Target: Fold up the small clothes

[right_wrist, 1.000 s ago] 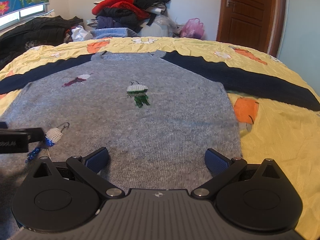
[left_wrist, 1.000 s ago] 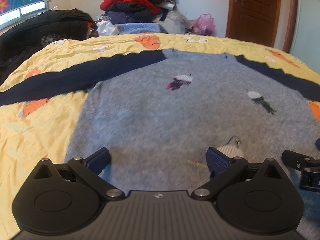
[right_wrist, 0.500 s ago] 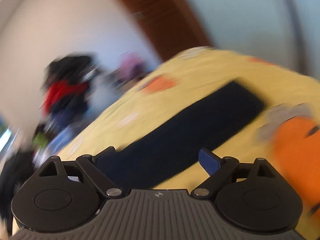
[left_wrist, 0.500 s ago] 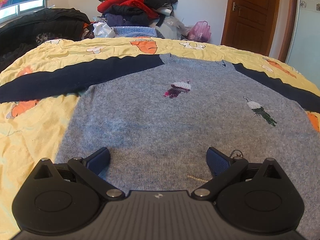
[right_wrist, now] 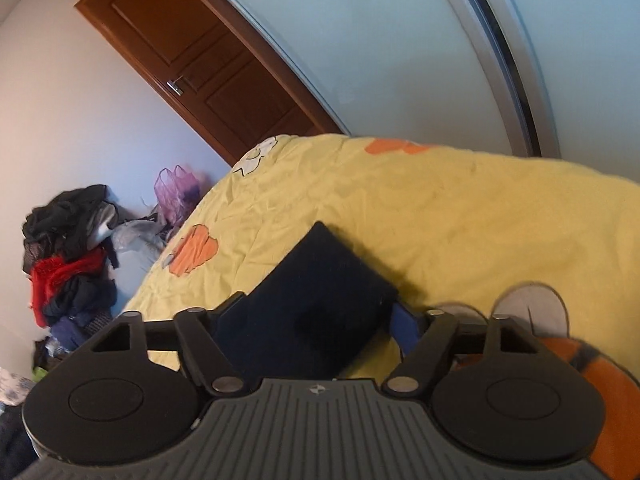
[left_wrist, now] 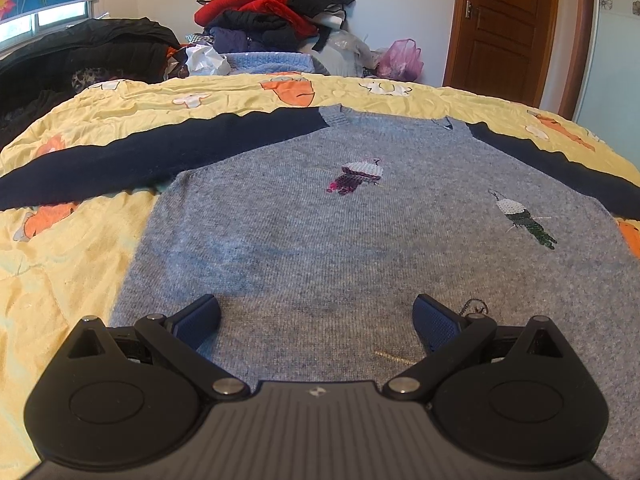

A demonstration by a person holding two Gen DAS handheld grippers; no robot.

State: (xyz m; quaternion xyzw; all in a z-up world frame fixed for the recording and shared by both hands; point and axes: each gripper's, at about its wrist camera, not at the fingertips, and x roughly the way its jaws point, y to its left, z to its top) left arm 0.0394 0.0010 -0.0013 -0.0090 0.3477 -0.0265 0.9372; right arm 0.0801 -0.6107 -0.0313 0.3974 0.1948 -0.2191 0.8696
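Note:
A grey knit sweater (left_wrist: 320,240) with navy sleeves and small bird motifs lies flat, front up, on the yellow bedspread (left_wrist: 68,264). Its left sleeve (left_wrist: 140,160) stretches out to the left. My left gripper (left_wrist: 316,320) is open and empty, low over the sweater's hem. In the right wrist view the end of the right navy sleeve (right_wrist: 316,300) lies between the fingers of my right gripper (right_wrist: 316,320). The jaws stand wide on either side of the cuff and do not pinch it.
A heap of red, black and blue clothes (left_wrist: 272,12) is piled beyond the far edge of the bed. A black coat (left_wrist: 80,52) lies at the far left. A wooden door (left_wrist: 504,28) and a pink bag (left_wrist: 400,60) are at the back right.
My right gripper swung away from the sweater's hem to the far right, tilted, and now straddles the right sleeve's cuff. My left gripper stayed near the hem, nearly still.

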